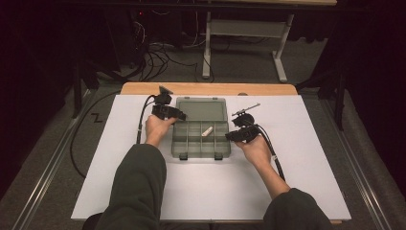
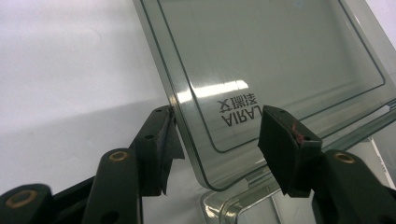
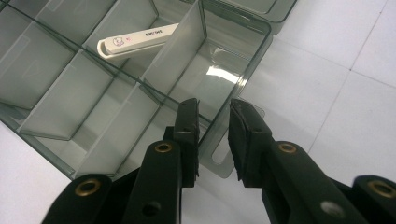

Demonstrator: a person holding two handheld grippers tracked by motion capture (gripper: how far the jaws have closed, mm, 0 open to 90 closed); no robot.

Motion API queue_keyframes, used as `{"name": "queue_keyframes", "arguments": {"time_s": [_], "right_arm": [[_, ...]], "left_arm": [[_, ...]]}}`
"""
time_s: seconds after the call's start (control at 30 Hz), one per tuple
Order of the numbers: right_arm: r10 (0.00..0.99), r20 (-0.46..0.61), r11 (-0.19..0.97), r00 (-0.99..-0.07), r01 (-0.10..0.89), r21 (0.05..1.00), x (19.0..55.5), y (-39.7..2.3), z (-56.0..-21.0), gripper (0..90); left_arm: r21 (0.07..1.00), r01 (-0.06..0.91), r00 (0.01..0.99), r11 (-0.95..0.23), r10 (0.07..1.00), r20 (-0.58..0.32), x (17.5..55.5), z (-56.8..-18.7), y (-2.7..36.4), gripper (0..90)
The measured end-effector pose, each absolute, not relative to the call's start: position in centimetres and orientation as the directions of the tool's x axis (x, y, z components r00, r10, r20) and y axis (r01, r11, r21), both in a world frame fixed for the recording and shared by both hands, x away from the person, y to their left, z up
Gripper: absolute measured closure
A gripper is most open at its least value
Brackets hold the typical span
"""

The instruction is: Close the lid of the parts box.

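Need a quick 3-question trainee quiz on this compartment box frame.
1. Multiple choice: what lies in one compartment of the box?
A. a white stick
B. a coin
C. a battery
2. True or false: the lid is shut over the compartments.
3. Short answer: which part of the box is between the jaws of the left tool?

Key
1. A
2. False: the lid lies open, flat behind the box.
3. A corner of the lid.
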State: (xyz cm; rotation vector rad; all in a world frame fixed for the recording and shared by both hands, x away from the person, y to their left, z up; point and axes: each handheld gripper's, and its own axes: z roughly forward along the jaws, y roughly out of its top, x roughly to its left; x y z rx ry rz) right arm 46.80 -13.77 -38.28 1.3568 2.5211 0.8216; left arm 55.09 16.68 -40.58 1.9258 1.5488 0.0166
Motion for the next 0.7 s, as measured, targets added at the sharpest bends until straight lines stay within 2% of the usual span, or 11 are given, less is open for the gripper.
{"name": "queue_keyframes", "arguments": {"time_s": [0.7], "right_arm": [[0.812, 0.102, 0.439, -0.575, 0.716, 0.543, 46.7, -13.7, -38.3, 75.9]], "left_arm": [[0.574, 0.809, 0.36, -0.125, 0.878, -0.316, 53.9, -38.4, 16.8, 51.9]]}}
